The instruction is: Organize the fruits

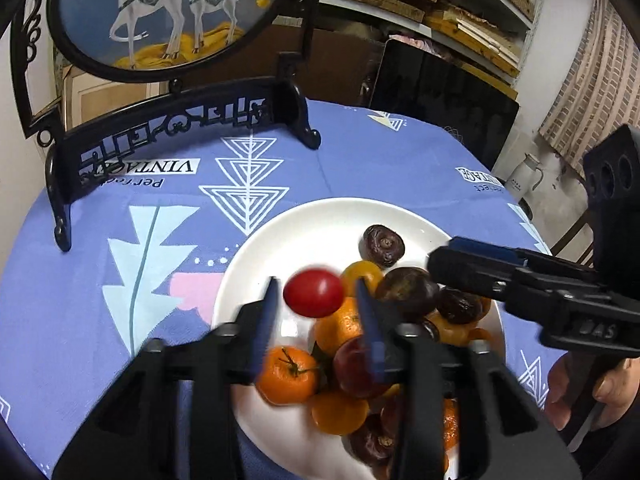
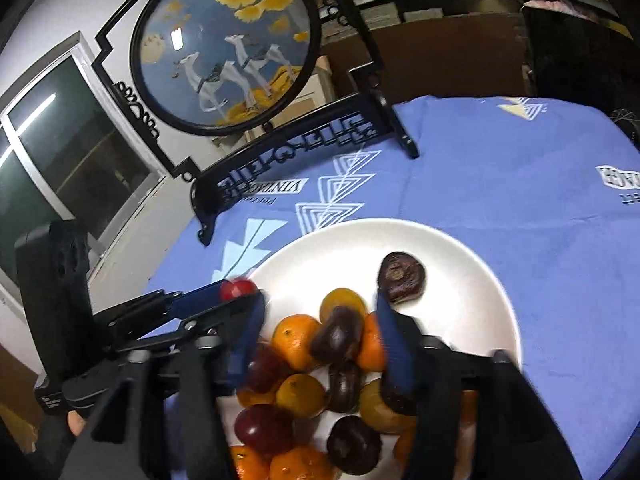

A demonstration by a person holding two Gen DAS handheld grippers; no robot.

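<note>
A white plate (image 1: 304, 224) on the blue tablecloth holds a pile of orange tangerines (image 1: 286, 376), dark brown fruits (image 1: 383, 245) and yellow ones. My left gripper (image 1: 316, 300) is open above the plate's left side, with a red tomato (image 1: 314, 293) between its blue fingers, touching neither pad. The tomato also shows in the right wrist view (image 2: 239, 289) at the left gripper's tips. My right gripper (image 2: 320, 334) is open over the pile, with a dark fruit (image 2: 338, 334) between its fingers. It enters the left wrist view from the right (image 1: 448, 264).
A black ornate stand with a round deer painting (image 1: 160, 16) stands at the table's back left. Shelves with wooden frames (image 1: 440, 12) and a dark panel are behind the table. A white kettle (image 1: 524, 172) sits beyond the right edge.
</note>
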